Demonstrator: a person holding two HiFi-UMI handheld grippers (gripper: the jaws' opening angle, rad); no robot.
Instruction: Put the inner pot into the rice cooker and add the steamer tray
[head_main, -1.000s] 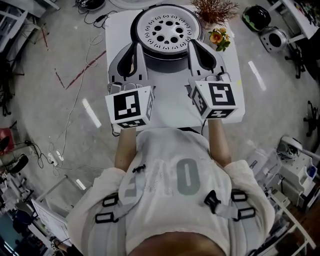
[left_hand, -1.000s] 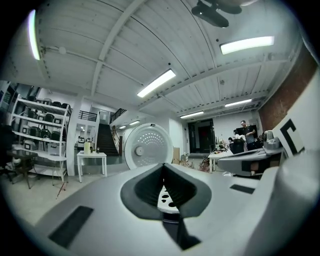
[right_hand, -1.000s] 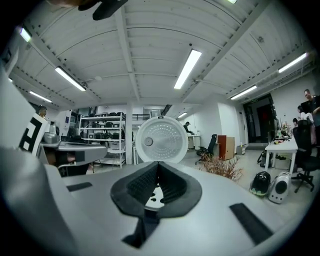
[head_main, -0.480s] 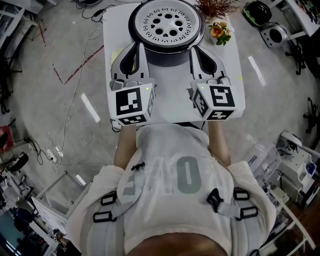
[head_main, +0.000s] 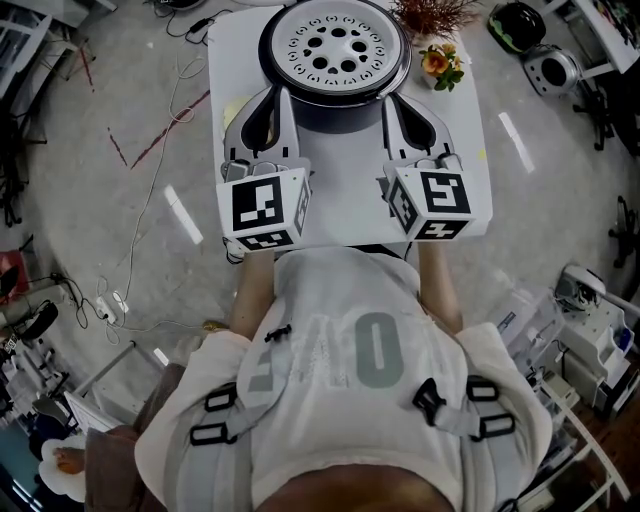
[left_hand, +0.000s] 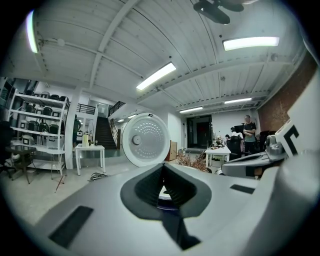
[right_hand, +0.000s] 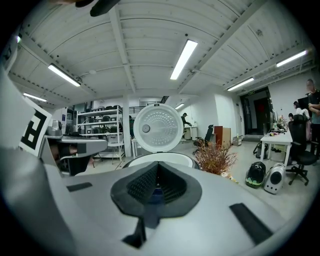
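The rice cooker (head_main: 330, 108) stands at the far end of the white table (head_main: 345, 190). A round perforated steamer tray (head_main: 335, 45) lies in its top. Its white lid (left_hand: 145, 140) stands open and upright; the right gripper view shows the lid (right_hand: 157, 127) above the cooker's rim (right_hand: 160, 159). My left gripper (head_main: 277, 95) lies just left of the cooker's front, shut and holding nothing. My right gripper (head_main: 392, 97) mirrors it on the right, also shut and bare. Each gripper points level at the cooker, with the shut left gripper (left_hand: 165, 187) and right gripper (right_hand: 156, 192) filling the low part of their views.
A dried plant (head_main: 432, 15) and orange flowers (head_main: 440, 65) stand on the table right of the cooker. Cables (head_main: 150, 200) trail over the floor at the left. Small appliances (head_main: 545, 70) sit on the floor at the right. People stand at desks in the far background (left_hand: 247, 130).
The right gripper has sunk slightly beside the cooker. The cooker now sits a little higher in the head view. Both grippers stay shut.
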